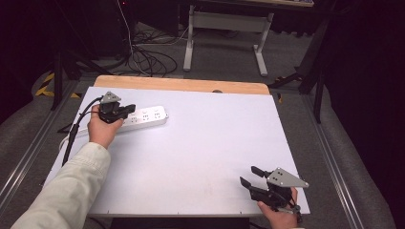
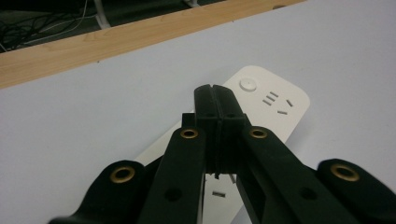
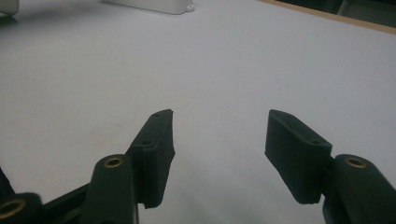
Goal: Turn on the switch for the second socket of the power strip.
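A white power strip (image 1: 148,116) lies flat at the table's far left; in the left gripper view the power strip (image 2: 275,100) shows its round button and socket slots. My left gripper (image 1: 130,109) hangs just over the strip's left part, and the left gripper (image 2: 215,88) has its pads pressed flat together with nothing visible between them. At the front right corner my right gripper (image 1: 247,175) stands open. In its own view the right gripper (image 3: 219,126) has bare white table between the jaws, and the power strip (image 3: 154,5) lies far off.
The white table top (image 1: 200,143) has a wooden strip (image 1: 181,84) along its far edge. Behind it are floor cables (image 1: 148,59) and a white desk frame (image 1: 224,28). Metal rails (image 1: 28,152) run along both sides of the table.
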The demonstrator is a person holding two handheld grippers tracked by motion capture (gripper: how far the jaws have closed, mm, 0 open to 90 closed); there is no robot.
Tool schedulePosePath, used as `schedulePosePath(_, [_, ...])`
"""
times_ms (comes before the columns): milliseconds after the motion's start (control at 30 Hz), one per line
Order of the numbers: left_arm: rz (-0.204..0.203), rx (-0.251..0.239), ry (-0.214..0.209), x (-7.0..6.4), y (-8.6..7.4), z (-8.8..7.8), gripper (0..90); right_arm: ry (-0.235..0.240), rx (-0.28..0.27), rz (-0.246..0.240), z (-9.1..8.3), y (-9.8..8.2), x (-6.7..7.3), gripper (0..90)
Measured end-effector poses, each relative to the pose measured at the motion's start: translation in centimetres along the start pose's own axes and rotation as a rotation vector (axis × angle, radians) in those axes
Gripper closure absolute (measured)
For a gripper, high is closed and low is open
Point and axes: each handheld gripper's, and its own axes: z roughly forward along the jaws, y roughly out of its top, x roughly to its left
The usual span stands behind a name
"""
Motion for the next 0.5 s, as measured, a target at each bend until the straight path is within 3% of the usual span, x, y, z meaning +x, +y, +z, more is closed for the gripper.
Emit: schedulePosePath(500, [-0.024,0.053,0.043,0.5,-0.8,1.3,89.8,0.002,0.002,-0.001,0.0,0.0,0.0,42.5])
